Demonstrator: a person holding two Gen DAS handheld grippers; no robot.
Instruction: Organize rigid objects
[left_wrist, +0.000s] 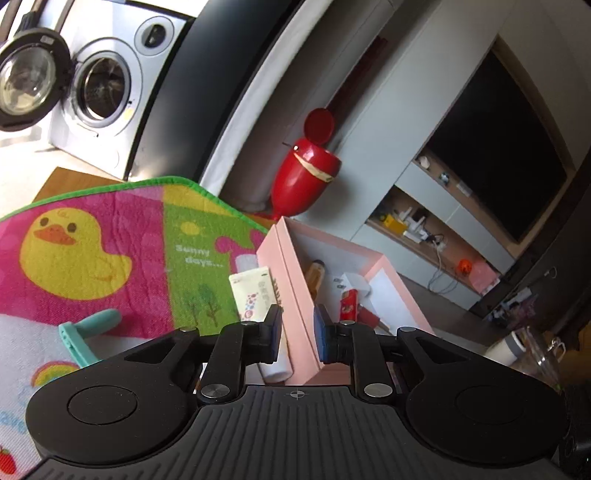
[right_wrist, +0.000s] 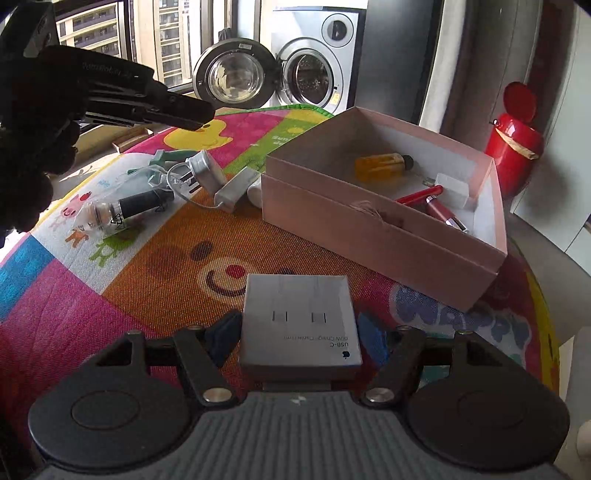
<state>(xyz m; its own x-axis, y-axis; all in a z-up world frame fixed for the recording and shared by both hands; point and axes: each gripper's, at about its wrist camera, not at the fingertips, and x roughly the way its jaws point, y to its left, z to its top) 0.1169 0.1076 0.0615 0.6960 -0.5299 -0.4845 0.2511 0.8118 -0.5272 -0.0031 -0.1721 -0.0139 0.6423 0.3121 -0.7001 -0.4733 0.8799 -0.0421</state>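
Note:
My right gripper (right_wrist: 297, 339) is shut on a white USB-C cable box (right_wrist: 299, 321), held just above the colourful mat. The pink open box (right_wrist: 369, 225) stands ahead to the right and holds a yellow bottle (right_wrist: 380, 166), a white charger (right_wrist: 452, 188) and red pens (right_wrist: 421, 195). My left gripper (left_wrist: 297, 332) is open and empty, hovering over the pink box's near wall (left_wrist: 295, 295). It also shows in the right wrist view (right_wrist: 195, 120), high at the left. A white tube (left_wrist: 255, 295) lies on the mat beside the box.
Loose items lie on the mat at the left: a teal clip (right_wrist: 162, 157), a white plug (right_wrist: 201, 170), a white adapter (right_wrist: 236, 188), a bagged dark bottle (right_wrist: 122, 210). A red bin (right_wrist: 513, 144) stands behind the box. A washing machine (right_wrist: 310, 74) is beyond.

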